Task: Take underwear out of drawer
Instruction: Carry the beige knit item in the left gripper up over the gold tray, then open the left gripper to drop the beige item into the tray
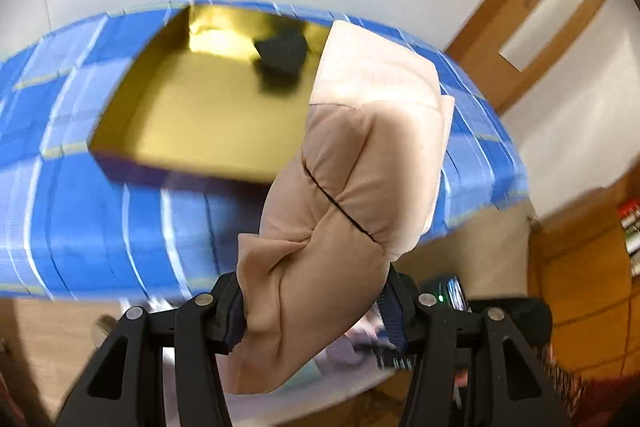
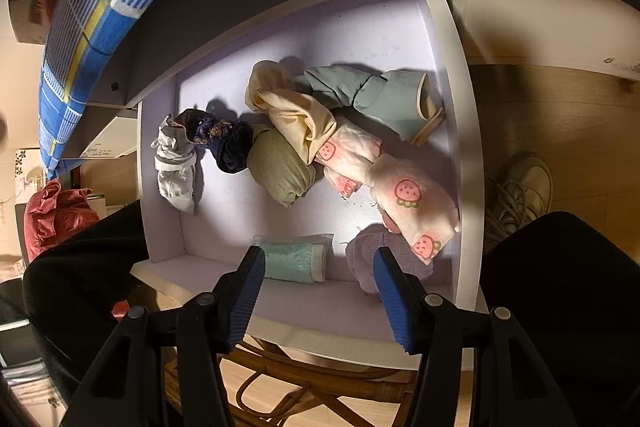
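One rolled, pale-beige fabric underwear bundle [image 1: 340, 195] clamped between the jaws of the left gripper [image 1: 316, 311], long axis running up and away from the fingertips toward the shallow gold-lined cardboard tray [image 1: 192, 107] on the blue checked bedcover [image 1: 80, 211] beyond. Further off, right gripper [image 2: 320, 291] parked half-wide and empty above the front wall of the white drawer [image 2: 466, 155], nearest to the mint-green folded piece [image 2: 296, 261] directly ahead. Likely next: set down in tray, straight ahead.

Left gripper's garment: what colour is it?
Plain pale peach-beige garment with a thin dark seam line, clamped in the left gripper; left wrist view shows it best.
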Demonstrator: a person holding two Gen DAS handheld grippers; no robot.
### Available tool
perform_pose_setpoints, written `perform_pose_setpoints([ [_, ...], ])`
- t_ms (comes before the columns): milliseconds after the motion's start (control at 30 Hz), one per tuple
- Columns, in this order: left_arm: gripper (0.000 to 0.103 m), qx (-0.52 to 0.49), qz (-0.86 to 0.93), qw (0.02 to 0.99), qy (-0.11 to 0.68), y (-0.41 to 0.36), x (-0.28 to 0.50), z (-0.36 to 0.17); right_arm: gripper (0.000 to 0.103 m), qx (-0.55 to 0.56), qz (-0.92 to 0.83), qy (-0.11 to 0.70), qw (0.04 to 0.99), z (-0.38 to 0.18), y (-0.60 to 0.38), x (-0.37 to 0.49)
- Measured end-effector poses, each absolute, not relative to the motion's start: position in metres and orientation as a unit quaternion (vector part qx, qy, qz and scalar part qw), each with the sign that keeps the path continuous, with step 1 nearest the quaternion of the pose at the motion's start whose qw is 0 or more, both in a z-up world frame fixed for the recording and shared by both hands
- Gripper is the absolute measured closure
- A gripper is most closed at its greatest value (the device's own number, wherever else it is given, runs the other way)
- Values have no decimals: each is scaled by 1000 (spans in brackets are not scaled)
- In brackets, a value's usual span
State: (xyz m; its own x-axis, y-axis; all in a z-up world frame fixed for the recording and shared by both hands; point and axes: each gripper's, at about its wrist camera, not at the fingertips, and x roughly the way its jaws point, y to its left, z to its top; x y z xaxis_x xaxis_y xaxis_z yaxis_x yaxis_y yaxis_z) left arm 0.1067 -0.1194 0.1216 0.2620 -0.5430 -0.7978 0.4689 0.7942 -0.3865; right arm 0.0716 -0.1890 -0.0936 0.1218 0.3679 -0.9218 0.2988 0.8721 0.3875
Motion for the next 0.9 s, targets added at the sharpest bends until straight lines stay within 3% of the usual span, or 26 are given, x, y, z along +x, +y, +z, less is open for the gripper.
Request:
perform_pose_setpoints([
  [200, 48, -52, -258, 802, 536, -128, 187, 131, 46, 254, 28, 666, 701, -96, -187, 72],
  [700, 49, -76, -162, 817, 548, -124, 296, 60, 46, 263, 29, 670, 693, -103, -184, 76],
  [867, 41, -43, -145, 837, 526, -136, 317, 62, 46, 262, 22, 677, 688, -108, -186, 76],
  [900, 35, -41, -146, 840, 521, -137, 317, 63, 46, 263, 21, 678, 686, -109, -186, 77],
])
